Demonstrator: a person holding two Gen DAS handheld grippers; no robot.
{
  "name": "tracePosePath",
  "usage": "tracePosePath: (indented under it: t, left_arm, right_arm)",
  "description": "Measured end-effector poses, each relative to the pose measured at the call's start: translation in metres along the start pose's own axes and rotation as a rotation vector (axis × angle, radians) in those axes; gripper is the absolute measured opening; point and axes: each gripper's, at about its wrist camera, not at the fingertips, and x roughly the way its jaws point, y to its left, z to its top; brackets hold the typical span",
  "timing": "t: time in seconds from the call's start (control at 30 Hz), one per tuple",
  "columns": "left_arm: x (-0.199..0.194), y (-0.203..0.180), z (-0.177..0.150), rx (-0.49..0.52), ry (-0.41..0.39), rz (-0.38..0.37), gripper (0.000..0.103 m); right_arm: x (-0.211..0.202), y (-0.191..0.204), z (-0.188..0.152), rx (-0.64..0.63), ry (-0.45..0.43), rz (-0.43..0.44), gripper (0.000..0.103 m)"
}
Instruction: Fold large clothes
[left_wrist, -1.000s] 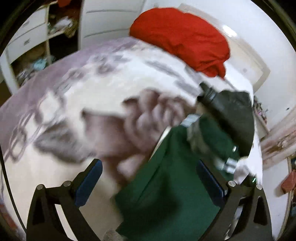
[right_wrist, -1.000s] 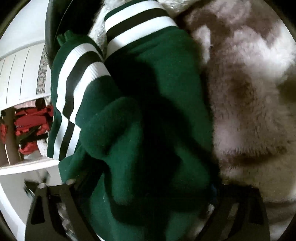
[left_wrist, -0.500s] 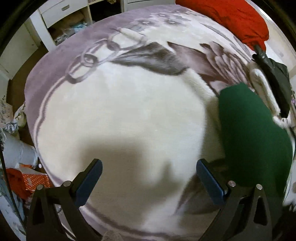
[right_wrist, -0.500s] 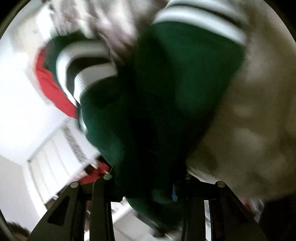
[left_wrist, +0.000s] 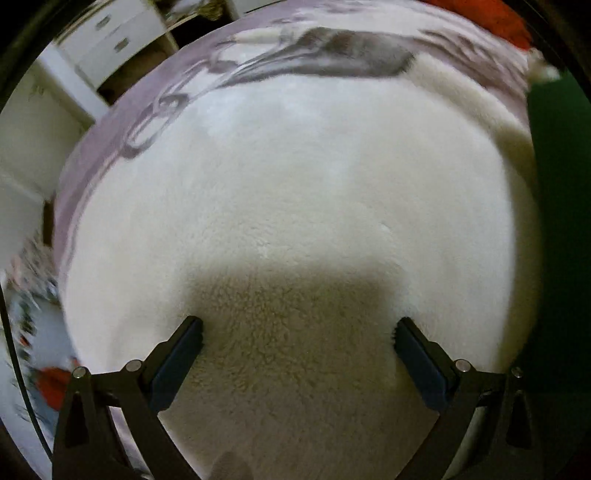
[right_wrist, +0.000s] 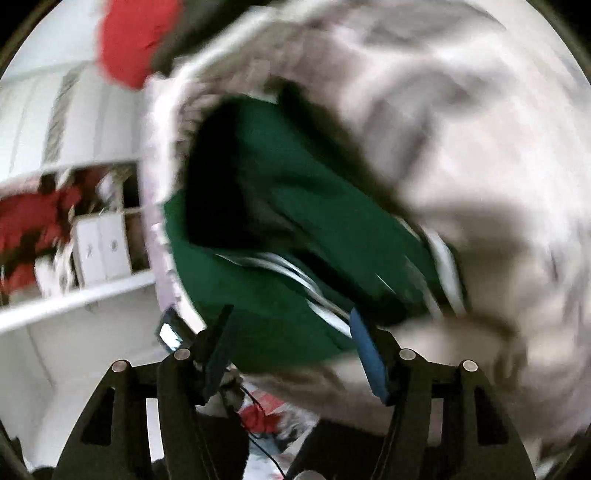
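Left gripper (left_wrist: 297, 334): we see its jaws spread wide, nothing between them, pointing down at the white fleecy blanket (left_wrist: 295, 192). Right gripper (right_wrist: 290, 341): jaws have just been opening and stand apart, the pads clear of the cloth. The green garment (right_wrist: 295, 229), white-striped, lies crumpled at the blanket's left edge, just beyond the fingertips. Red clothing (right_wrist: 133, 37) sits far left.

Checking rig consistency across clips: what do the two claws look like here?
Both match. The left claw and right claw have black angular fingers with triangular cut-outs and silver round bolt heads, each tipped with a blue pad. The right claw's view is blurred. No hand or sleeve shows.
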Motion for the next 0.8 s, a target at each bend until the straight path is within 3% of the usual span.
tracePosePath:
  t: [0.1, 0.17, 0.2, 0.23, 0.27, 0.37, 0.4, 0.43, 0.53, 0.63, 0.7, 0.73, 0.77, 0.8]
  left_arm:
    - [0.003, 0.014, -0.004, -0.083, -0.045, -0.078, 0.103]
    - [-0.001, 0.017, -0.001, -0.087, -0.026, -0.087, 0.103]
    - [-0.004, 0.017, 0.003, -0.074, 0.002, -0.080, 0.103]
    - [-0.007, 0.016, 0.008, -0.063, 0.028, -0.074, 0.103]
    - [-0.015, 0.015, 0.011, -0.059, 0.040, -0.076, 0.103]
    - [-0.049, 0.015, 0.024, -0.070, 0.007, -0.140, 0.103]
    - [-0.065, 0.013, 0.029, -0.064, -0.018, -0.176, 0.103]
    - [-0.075, 0.009, 0.033, -0.057, -0.033, -0.192, 0.103]
    - [-0.103, -0.009, 0.053, -0.028, -0.077, -0.277, 0.103]
    - [-0.107, -0.037, 0.082, 0.025, -0.084, -0.341, 0.103]
    - [-0.096, -0.063, 0.099, 0.060, -0.053, -0.382, 0.103]
    - [-0.094, -0.072, 0.100, 0.071, -0.036, -0.394, 0.103]
    - [-0.086, -0.083, 0.104, 0.088, -0.011, -0.426, 0.103]
    - [-0.077, -0.093, 0.108, 0.096, 0.016, -0.459, 0.103]
  right_arm:
    - [0.037, 0.047, 0.033, -0.094, 0.027, 0.009, 0.070]
    - [0.069, 0.051, 0.051, -0.115, 0.110, -0.009, 0.070]
    - [0.079, 0.038, 0.046, -0.106, 0.125, -0.009, 0.061]
    - [0.081, 0.034, 0.048, -0.077, 0.106, 0.027, 0.045]
    - [0.078, 0.027, 0.032, -0.067, 0.105, 0.047, 0.009]
    - [0.042, 0.018, 0.021, -0.034, -0.046, -0.020, 0.002]
    - [0.020, 0.003, 0.021, 0.019, -0.120, -0.085, 0.002]
    - [0.009, -0.013, 0.018, 0.061, -0.146, -0.087, 0.002]
    - [0.005, -0.044, 0.015, 0.110, -0.086, -0.121, 0.003]
    - [0.016, -0.031, 0.022, 0.075, -0.003, -0.157, 0.011]
    - [0.004, -0.026, 0.027, 0.039, -0.023, -0.168, 0.025]
    - [-0.003, -0.020, 0.029, 0.017, -0.059, -0.176, 0.035]
    - [-0.013, -0.016, 0.033, -0.013, -0.101, -0.180, 0.060]
    - [-0.016, -0.014, 0.039, -0.028, -0.121, -0.175, 0.072]
